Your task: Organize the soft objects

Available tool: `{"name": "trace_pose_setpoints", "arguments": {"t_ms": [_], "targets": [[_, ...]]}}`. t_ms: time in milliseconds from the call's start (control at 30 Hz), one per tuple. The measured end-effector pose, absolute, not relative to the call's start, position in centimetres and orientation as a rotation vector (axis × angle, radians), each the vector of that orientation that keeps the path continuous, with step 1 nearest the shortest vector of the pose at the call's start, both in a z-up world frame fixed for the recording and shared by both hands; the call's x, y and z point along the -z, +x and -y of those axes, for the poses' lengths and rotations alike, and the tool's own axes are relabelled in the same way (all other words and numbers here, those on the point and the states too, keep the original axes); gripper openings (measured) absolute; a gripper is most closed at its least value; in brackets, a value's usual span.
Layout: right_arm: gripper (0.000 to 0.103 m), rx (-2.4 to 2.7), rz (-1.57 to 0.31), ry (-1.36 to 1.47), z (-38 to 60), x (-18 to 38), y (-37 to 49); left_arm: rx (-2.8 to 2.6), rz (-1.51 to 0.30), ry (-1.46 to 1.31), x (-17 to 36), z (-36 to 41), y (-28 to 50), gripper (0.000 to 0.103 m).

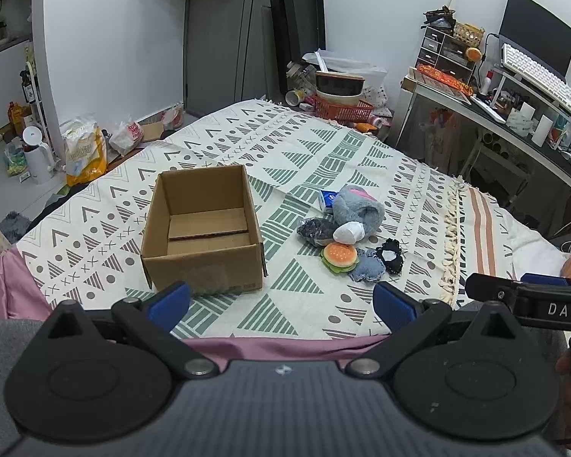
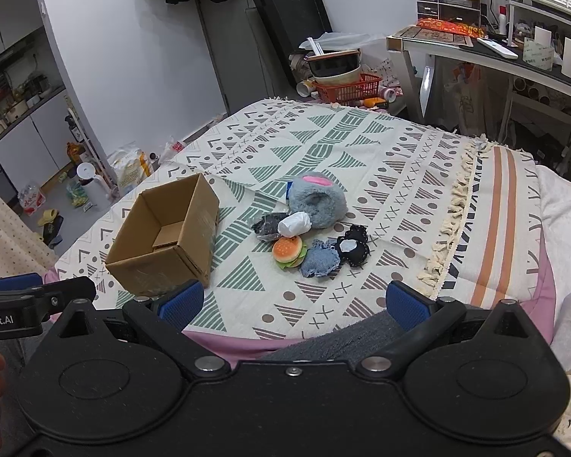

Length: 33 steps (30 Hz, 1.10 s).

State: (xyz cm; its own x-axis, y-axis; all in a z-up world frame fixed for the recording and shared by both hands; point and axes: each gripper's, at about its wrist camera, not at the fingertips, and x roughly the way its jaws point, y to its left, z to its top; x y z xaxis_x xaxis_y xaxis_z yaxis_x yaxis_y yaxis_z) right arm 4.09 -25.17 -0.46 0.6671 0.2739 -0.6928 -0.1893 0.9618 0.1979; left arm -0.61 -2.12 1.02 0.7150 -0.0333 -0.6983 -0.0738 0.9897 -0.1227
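An open cardboard box [image 1: 203, 228] [image 2: 167, 234] stands empty on the patterned blanket [image 1: 293, 160] [image 2: 361, 144]. To its right lies a heap of soft things: a grey plush slipper [image 1: 358, 205] [image 2: 318, 200], a white rolled bundle [image 1: 348, 233] [image 2: 294, 224], a dark bag [image 1: 316, 230] [image 2: 266, 226], a burger toy [image 1: 339, 256] [image 2: 287, 250], a blue denim pouch [image 1: 367, 268] [image 2: 319, 263] and a black pouch [image 1: 390, 256] [image 2: 352, 247]. My left gripper [image 1: 281, 304] hovers open at the blanket's near edge. My right gripper [image 2: 293, 304] is open too, nothing between its fingers.
A small blue packet [image 1: 328, 198] lies behind the slipper. A red basket with bowls [image 1: 342, 104] [image 2: 346, 83] sits past the far edge. A desk with a keyboard [image 1: 533, 76] stands at the right. Bags and a white kettle [image 1: 38, 158] clutter the floor on the left.
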Motion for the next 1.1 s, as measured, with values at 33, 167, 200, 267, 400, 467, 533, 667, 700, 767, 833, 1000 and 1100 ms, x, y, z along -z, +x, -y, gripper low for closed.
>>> {"name": "trace_pose_setpoints", "arguments": {"t_ms": [33, 167, 200, 267, 400, 467, 533, 667, 700, 767, 833, 1000, 1100], "targets": [[0.103, -0.260, -0.799, 0.112, 25.2, 0.4, 4.1, -0.023, -0.774, -0.145, -1.0, 2.1, -0.6, 0.102], [0.103, -0.259, -0.795, 0.109, 25.2, 0.3, 4.0, -0.021, -0.773, -0.148, -1.1, 2.1, -0.6, 0.102], [0.103, -0.259, -0.795, 0.109, 25.2, 0.3, 4.0, -0.021, -0.773, -0.147, -1.1, 2.2, -0.6, 0.102], [0.103, -0.258, -0.796, 0.109, 25.2, 0.3, 4.0, -0.021, -0.770, -0.147, -1.2, 2.2, -0.6, 0.102], [0.103, -0.259, -0.792, 0.102, 24.9, 0.1, 4.0, -0.014, -0.760, -0.153, -1.7, 2.3, -0.7, 0.102], [0.103, -0.263, -0.785, 0.098, 24.9, 0.0, 3.9, -0.011, -0.759, -0.154, -1.7, 2.3, -0.6, 0.102], [0.103, -0.266, -0.781, 0.094, 24.8, 0.0, 4.0, -0.012, -0.758, -0.156, -1.7, 2.3, -0.7, 0.102], [0.103, -0.279, -0.780, 0.101, 24.8, 0.1, 4.3, -0.014, -0.760, -0.154, -1.6, 2.4, -0.4, 0.102], [0.103, -0.282, -0.779, 0.104, 24.9, 0.2, 4.4, -0.013, -0.760, -0.151, -1.6, 2.4, -0.4, 0.102], [0.103, -0.286, -0.777, 0.109, 25.0, 0.3, 4.6, -0.013, -0.761, -0.144, -1.5, 2.5, 0.0, 0.102], [0.103, -0.290, -0.771, 0.108, 25.0, 0.5, 4.7, -0.014, -0.760, -0.142, -1.4, 2.7, 0.4, 0.102], [0.103, -0.294, -0.765, 0.109, 25.2, 0.8, 5.1, -0.002, -0.766, -0.142, -0.8, 3.2, 1.2, 0.102], [0.103, -0.299, -0.764, 0.119, 25.4, 1.0, 5.6, 0.004, -0.772, -0.139, -0.3, 3.4, 1.8, 0.102]]}}
